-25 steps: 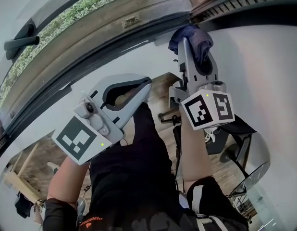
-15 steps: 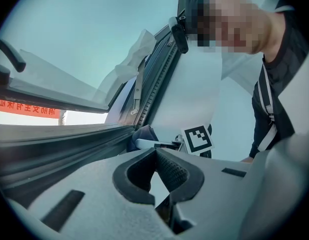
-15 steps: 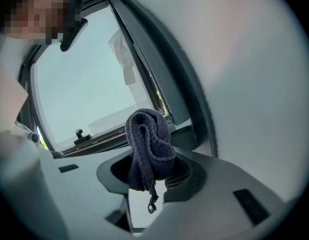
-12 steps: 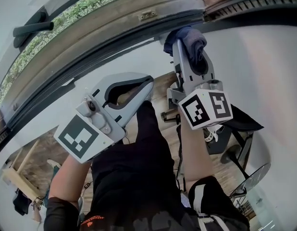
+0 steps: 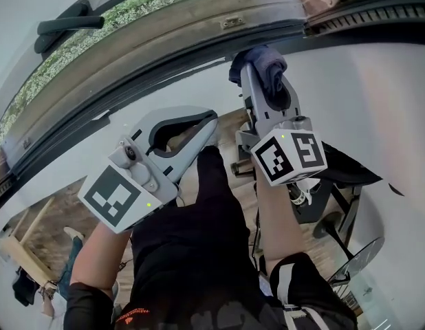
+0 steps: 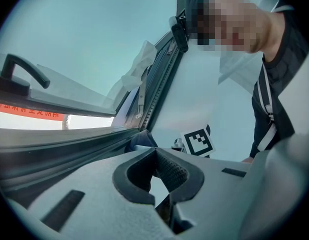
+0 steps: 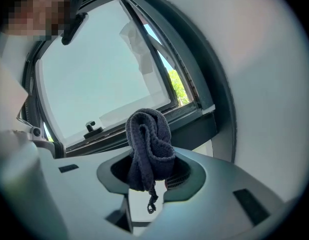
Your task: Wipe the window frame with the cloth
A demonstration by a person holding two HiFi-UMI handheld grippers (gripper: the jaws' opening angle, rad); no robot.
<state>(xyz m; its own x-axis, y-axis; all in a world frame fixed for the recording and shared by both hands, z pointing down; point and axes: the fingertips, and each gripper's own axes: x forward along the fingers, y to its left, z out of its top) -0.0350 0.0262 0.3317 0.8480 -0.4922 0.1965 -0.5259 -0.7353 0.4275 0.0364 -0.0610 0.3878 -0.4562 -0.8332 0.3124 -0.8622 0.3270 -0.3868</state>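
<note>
Up at twelve o'clock in the head view, the right gripper (image 5: 262,74) is clenched on a dark blue cloth (image 5: 262,59), a bunched wad poking out past the tips. From the right gripper view the grip is plain: the cloth (image 7: 148,146) is folded over and squeezed between the jaws of the right gripper (image 7: 150,173), with a loose thread dangling at six o'clock beneath it. The wad sits right at the lower edge of the dark window frame (image 5: 164,71), which sweeps from eight o'clock round to two o'clock; whether the cloth is actually touching the frame is hard to call. The left gripper (image 5: 207,121) hangs back at seven o'clock of the cloth, well apart from the frame, and its own view shows the left gripper (image 6: 162,171) clenched with nothing between the pads. A dark window handle (image 5: 68,27) sits at ten o'clock, green plants (image 5: 130,7) show through the glass beyond it, and a white wall (image 5: 377,95) fills the three o'clock side below the frame.
</note>
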